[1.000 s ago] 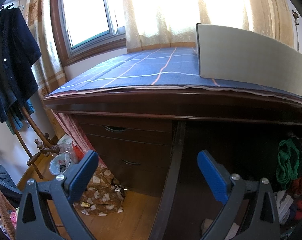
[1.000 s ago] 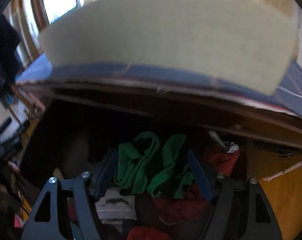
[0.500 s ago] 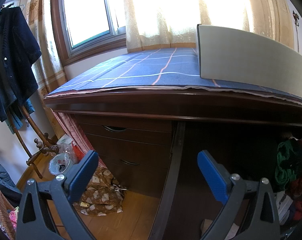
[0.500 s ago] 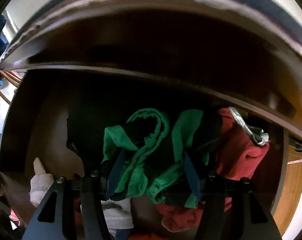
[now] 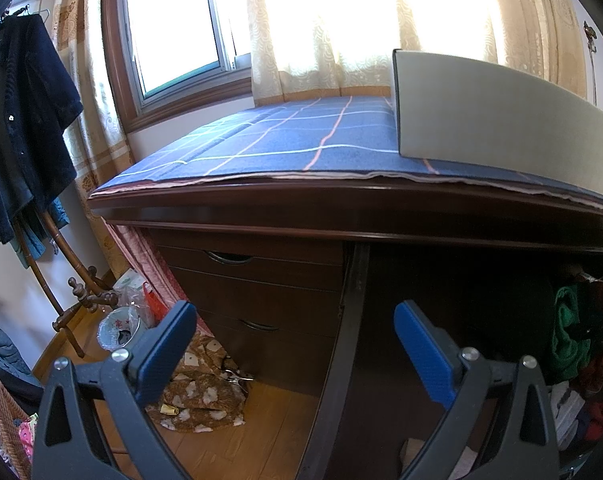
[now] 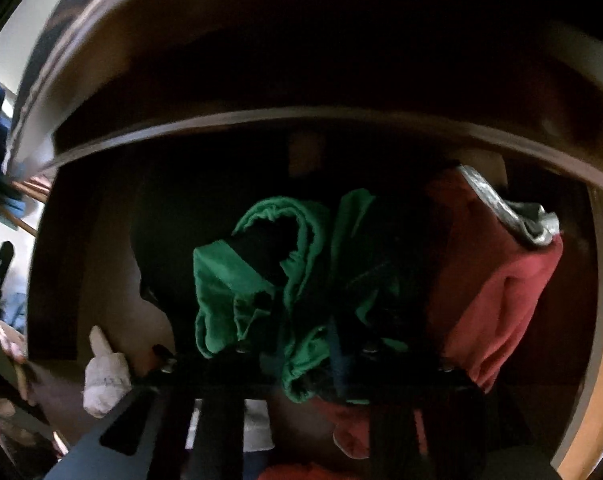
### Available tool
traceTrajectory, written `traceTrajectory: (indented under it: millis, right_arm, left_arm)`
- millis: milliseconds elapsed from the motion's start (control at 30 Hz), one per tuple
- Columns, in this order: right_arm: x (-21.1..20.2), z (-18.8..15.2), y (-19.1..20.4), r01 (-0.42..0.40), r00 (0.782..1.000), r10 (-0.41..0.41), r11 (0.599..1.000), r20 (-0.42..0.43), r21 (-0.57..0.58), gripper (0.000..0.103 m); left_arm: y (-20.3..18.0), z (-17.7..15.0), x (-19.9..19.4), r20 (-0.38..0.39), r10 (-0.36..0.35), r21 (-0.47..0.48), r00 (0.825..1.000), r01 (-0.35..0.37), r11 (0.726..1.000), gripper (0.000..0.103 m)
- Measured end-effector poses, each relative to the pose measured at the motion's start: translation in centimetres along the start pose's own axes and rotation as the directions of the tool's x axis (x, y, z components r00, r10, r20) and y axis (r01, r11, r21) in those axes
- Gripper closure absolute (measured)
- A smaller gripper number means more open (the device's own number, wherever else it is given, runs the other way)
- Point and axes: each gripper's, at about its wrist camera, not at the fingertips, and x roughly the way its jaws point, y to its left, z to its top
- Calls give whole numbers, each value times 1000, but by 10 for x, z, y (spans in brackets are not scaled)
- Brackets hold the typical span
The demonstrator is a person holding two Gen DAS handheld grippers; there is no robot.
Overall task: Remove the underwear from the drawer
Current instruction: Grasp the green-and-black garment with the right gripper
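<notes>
The dark wooden drawer (image 6: 57,264) stands pulled out and is packed with clothes. Green underwear (image 6: 261,280) lies bunched in its middle, and also shows at the right edge of the left wrist view (image 5: 565,332). My right gripper (image 6: 307,344) points steeply down into the pile; its jaws have just been closing and now pinch a fold of the green underwear between them. My left gripper (image 5: 293,312) hangs open and empty, left of the drawer's side wall (image 5: 353,300).
A red garment (image 6: 501,288) with a grey waistband (image 6: 501,208) lies right of the green one, and a white sock (image 6: 105,376) at the left. The desk top overhangs the drawer, carrying a blue checked cloth (image 5: 301,140) and a grey board (image 5: 481,120). A patterned cloth (image 5: 205,392) lies on the floor.
My right gripper dropped down into the drawer and its jaws closed from wide apart onto the green underwear. The left gripper stayed still and open.
</notes>
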Motion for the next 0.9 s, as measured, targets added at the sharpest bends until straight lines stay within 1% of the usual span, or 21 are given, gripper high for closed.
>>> traceTrajectory:
  millis: [100,200,333,400,467,567,633,700,833,900]
  right_arm:
    - [-11,-5,-2,-29,998,29,1000,48,-1,89]
    - [-26,-12,4,-19,995,21,1000,96,-23,89]
    - [-45,-26,13,-34,989,41,998,141,-55,90]
    - [-57,-26,8,-47,984,56,997,170,-56,90]
    - [-68,-34,3,-55,979,63,997,193,-51,90]
    - [-80,-44,1,-36,972,49,998,229,-59,90]
    - [-86,-49,10,-10,969,27,998,247,-69,90]
    - [-88,-52,17,25,962,-3,997,274,-77,90]
    - [-97,-58,26,52,945,-25,996,326,-74,90]
    - [-102,-61,32,83,935,-48,993,352,-84,90]
  left_arm:
    - [0,0,0,-1,3,4,1000,-3,1000,2]
    - [0,1,0,0,5,4,1000,-5,1000,2]
    - [-1,2,1,-1,6,5,1000,-6,1000,2]
    - [-2,3,1,0,7,6,1000,-7,1000,2]
    - [-3,3,1,1,8,6,1000,-8,1000,2]
    - [-3,3,1,2,8,5,1000,-8,1000,2]
    - [-2,3,1,1,7,5,1000,-7,1000,2]
    - [-3,3,1,1,8,6,1000,-8,1000,2]
    - [-3,3,1,1,9,8,1000,-9,1000,2]
    - [-3,4,1,2,10,9,1000,-10,1000,2]
